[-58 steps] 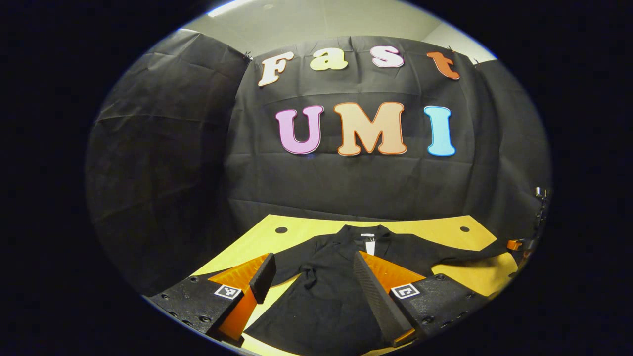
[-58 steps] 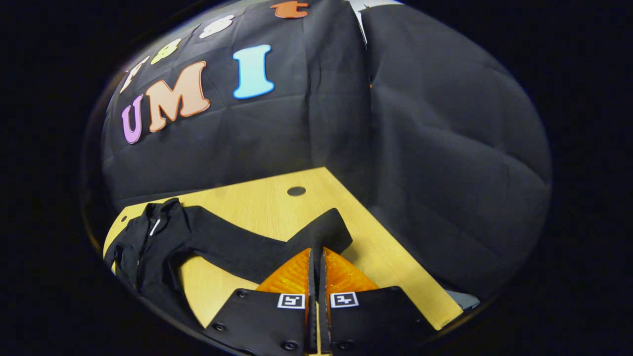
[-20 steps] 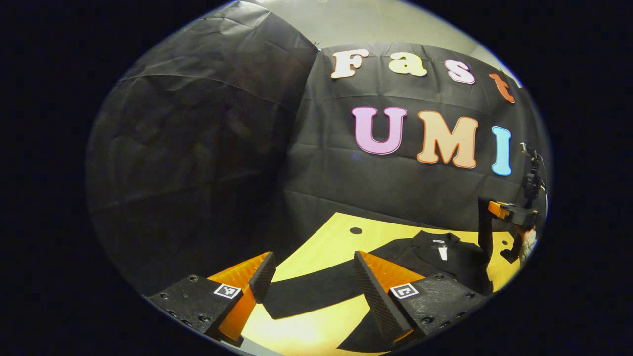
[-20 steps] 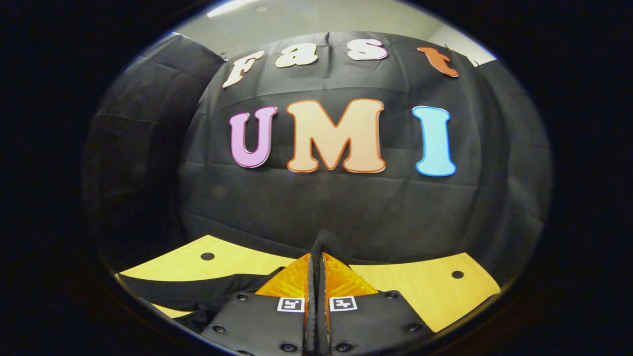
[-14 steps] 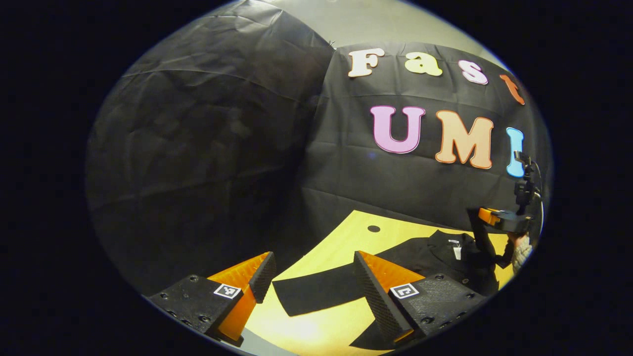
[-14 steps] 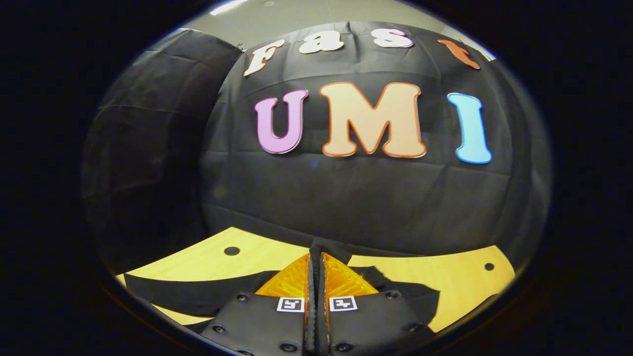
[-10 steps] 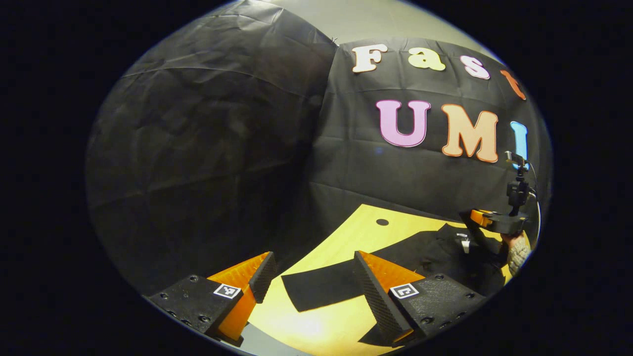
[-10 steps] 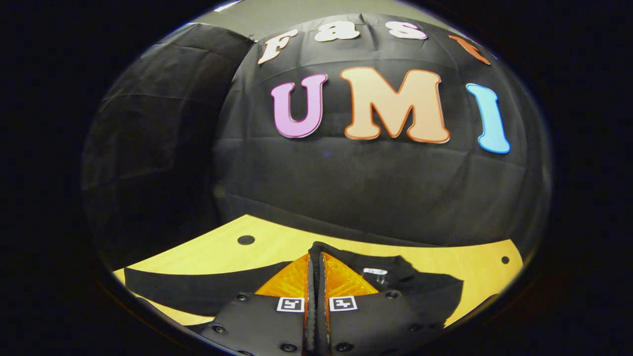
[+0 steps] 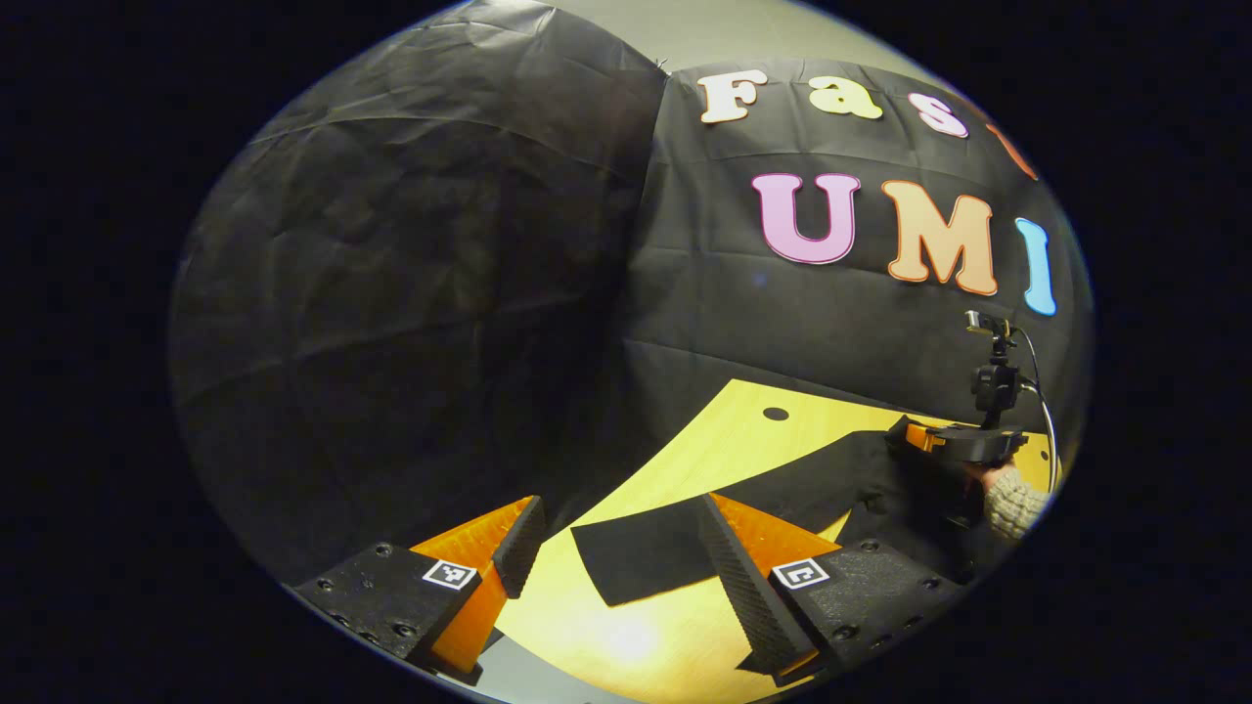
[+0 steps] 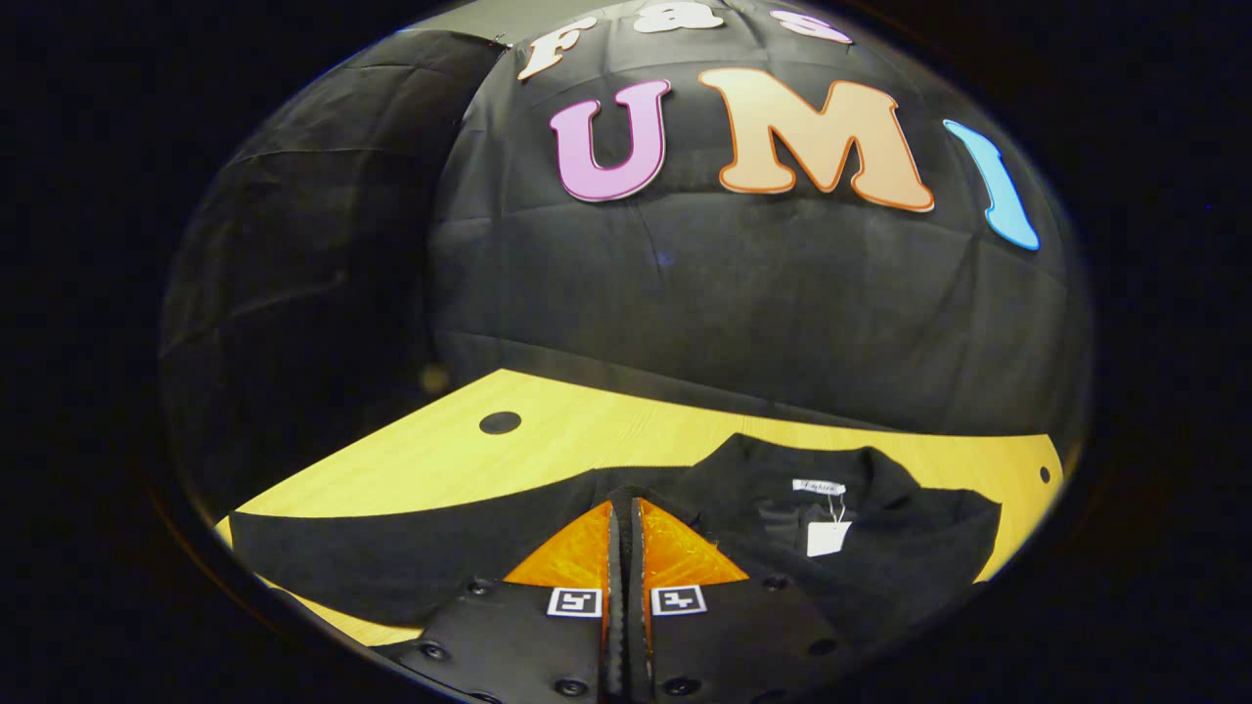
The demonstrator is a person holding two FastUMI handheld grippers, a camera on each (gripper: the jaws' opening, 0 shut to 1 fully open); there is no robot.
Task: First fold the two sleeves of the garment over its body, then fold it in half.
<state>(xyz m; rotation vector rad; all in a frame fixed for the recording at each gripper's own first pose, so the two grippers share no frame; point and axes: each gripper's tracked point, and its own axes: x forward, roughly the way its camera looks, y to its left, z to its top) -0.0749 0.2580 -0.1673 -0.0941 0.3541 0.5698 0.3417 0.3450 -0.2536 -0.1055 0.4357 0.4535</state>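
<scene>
A black garment lies on a yellow wooden table, collar toward the booth's back wall, a white tag at its neck. In the left gripper view, the left gripper hovers with its fingers spread wide over the cuff end of the left sleeve, which stretches flat across the table. The right gripper rests low over the garment's body, fingers pressed together; whether cloth is pinched between them cannot be told

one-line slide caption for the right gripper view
Shut claw lowered over black garment with white hang tag on yellow wooden table.
</scene>
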